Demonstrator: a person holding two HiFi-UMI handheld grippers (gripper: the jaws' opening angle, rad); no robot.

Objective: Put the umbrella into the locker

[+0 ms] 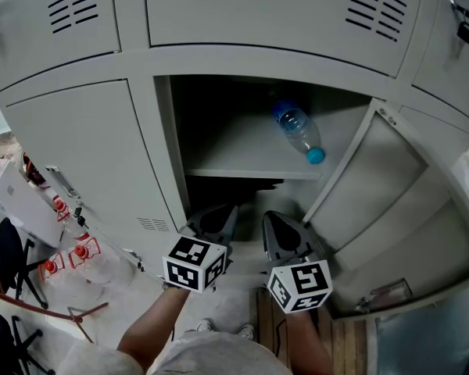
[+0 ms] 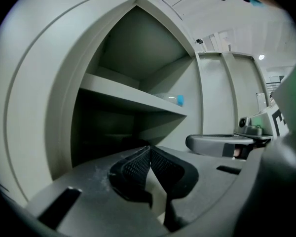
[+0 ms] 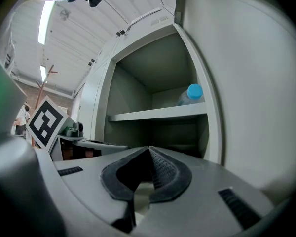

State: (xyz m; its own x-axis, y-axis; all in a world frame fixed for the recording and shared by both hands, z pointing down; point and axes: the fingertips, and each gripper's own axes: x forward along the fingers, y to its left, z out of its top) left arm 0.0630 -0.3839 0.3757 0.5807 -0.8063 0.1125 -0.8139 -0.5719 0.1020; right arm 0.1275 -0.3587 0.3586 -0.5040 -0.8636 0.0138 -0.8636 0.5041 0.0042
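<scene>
The open locker [image 1: 166, 147] has a shelf [image 1: 242, 170] and a dark lower compartment [image 1: 233, 190]. I cannot make out an umbrella there or in any view. My left gripper [image 1: 219, 213] and right gripper [image 1: 275, 219] sit side by side just in front of that lower compartment, pointing into it. In the left gripper view the left gripper [image 2: 149, 149] is shut, its pads meeting with nothing between them. The right gripper [image 3: 149, 149] is shut and empty too.
A clear plastic bottle with a blue cap [image 1: 299, 131] lies on the shelf. The locker door [image 1: 383, 186] swings open to the right. Red-capped bottles [image 1: 70, 260] and a black chair [image 1: 4, 256] stand at the left. Neighbouring lockers are closed.
</scene>
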